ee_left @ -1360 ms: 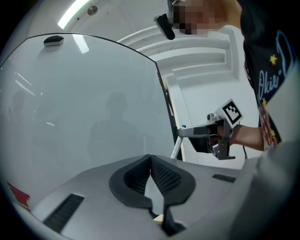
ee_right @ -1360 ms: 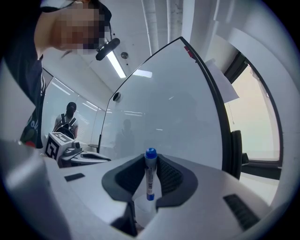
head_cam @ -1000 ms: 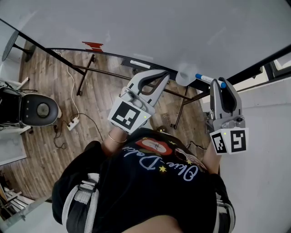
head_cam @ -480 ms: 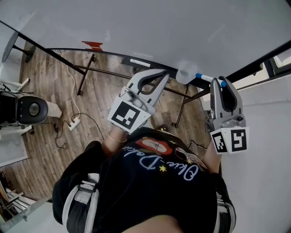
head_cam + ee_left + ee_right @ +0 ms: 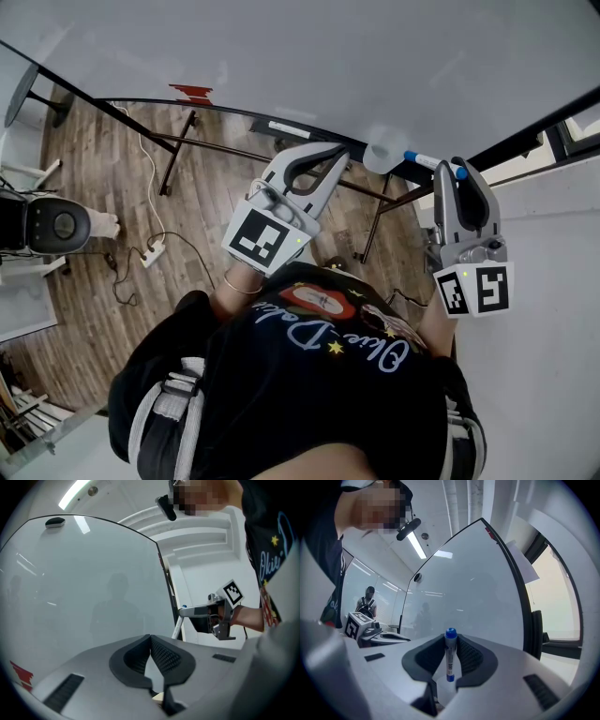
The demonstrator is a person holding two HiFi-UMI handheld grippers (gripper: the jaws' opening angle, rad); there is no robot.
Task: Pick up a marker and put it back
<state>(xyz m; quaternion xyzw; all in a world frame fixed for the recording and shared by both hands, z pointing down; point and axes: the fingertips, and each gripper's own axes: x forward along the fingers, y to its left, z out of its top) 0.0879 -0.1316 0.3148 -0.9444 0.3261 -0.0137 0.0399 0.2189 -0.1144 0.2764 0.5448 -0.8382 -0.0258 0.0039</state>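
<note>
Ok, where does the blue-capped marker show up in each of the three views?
Head view: upper right, the marker lies crosswise at the tip of the right gripper.
Left gripper view: right of centre, the marker is a slanted white stick at the other gripper's tip.
Right gripper view: bottom centre, the marker stands upright between the jaws, blue cap up.
Shared landmark: the whiteboard, in all three.
</note>
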